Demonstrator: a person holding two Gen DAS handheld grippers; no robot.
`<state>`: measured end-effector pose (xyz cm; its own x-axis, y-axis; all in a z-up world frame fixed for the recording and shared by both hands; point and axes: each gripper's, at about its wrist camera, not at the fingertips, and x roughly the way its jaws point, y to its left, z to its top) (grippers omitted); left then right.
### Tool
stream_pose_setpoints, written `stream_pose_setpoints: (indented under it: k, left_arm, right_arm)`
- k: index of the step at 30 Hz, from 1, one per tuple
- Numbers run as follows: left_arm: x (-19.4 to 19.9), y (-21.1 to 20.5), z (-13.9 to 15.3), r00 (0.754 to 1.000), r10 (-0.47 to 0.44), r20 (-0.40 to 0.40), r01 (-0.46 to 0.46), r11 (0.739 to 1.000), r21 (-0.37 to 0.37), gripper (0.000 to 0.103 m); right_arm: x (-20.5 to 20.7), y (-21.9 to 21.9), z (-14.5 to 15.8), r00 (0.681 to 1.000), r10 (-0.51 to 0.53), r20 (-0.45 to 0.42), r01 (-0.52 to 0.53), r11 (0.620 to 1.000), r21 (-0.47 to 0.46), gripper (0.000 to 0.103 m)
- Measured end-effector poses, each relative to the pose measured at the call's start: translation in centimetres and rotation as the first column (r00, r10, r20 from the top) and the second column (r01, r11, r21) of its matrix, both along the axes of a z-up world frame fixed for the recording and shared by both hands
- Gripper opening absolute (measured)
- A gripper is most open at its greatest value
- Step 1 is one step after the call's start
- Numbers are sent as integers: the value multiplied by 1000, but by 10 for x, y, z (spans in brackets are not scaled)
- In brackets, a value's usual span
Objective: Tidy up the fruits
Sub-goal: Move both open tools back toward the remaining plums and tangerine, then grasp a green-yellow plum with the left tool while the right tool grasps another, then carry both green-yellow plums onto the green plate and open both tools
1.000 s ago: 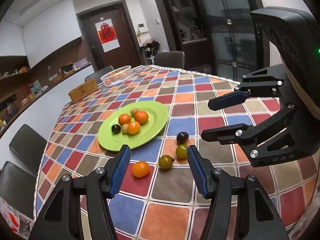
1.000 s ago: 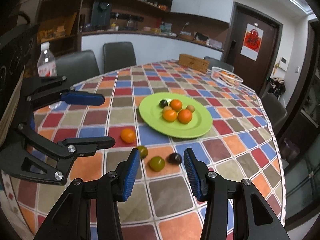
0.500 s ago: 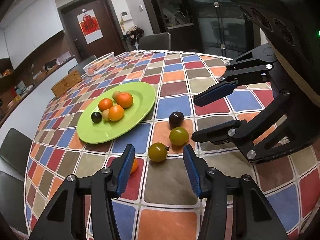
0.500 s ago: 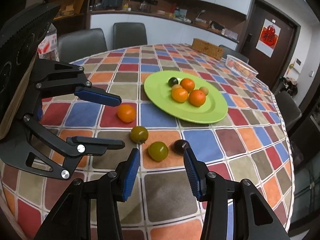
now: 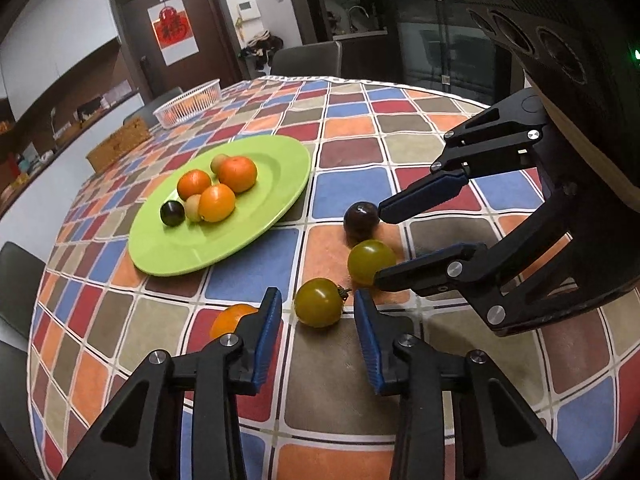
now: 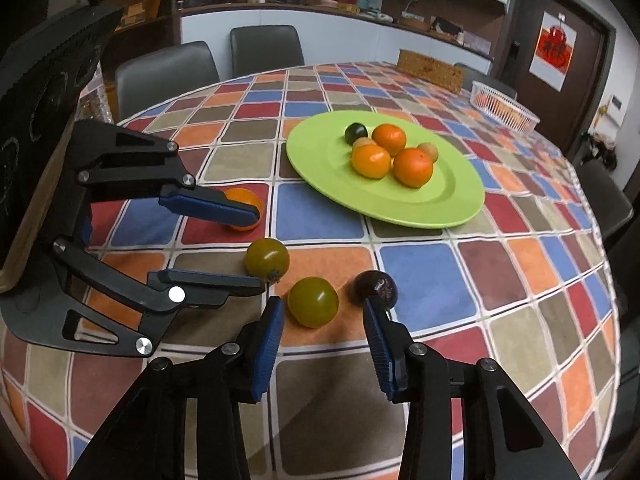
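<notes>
A round table under a checked tablecloth of orange, blue, red and tan squares (image 6: 420, 276) fills the room. At its far edge, toward 1 o'clock, a woven brown box (image 6: 430, 70) sits beside a white plastic mesh basket (image 6: 506, 106). 2 dark padded chairs (image 6: 266, 46) stand at 11 o'clock.

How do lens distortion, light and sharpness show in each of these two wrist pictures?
Left wrist view: fisheye bends the checked tablecloth into curves, dark corners, a bright highlight on the olive tomato, fruit sharp. Right wrist view: same bowed grid, soft shadow under the green plate, far shelf dimmer and softer, glints on the orange fruit.
</notes>
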<state>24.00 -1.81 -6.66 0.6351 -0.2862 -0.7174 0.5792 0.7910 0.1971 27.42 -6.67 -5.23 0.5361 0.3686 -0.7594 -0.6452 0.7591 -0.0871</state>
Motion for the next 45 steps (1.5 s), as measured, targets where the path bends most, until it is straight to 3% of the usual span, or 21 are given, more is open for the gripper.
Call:
stream_pose_setpoints:
  k: [9,16,21,45]
  left_arm:
    - [10,-4,-8,999,9,-44,-9,1000,12,31]
    - [11,-3,-5,997,29,-65,-30,999,-14,28]
    - [7,1,3,996,68,-60,-70,997,-43,28]
    - [-34,17,57,974,222,35,-213,962,-173,28]
  right_arm:
    - [8,5,-5,999,25,-26,-25,1000,14,41]
    - [16,2,-12,996,21,-86,-18,999,44,30]
    - [14,0,-12,995,15,-95,-9,998,61,29]
    - [-17,-21,42,993,-114,-1,112,974,199,29]
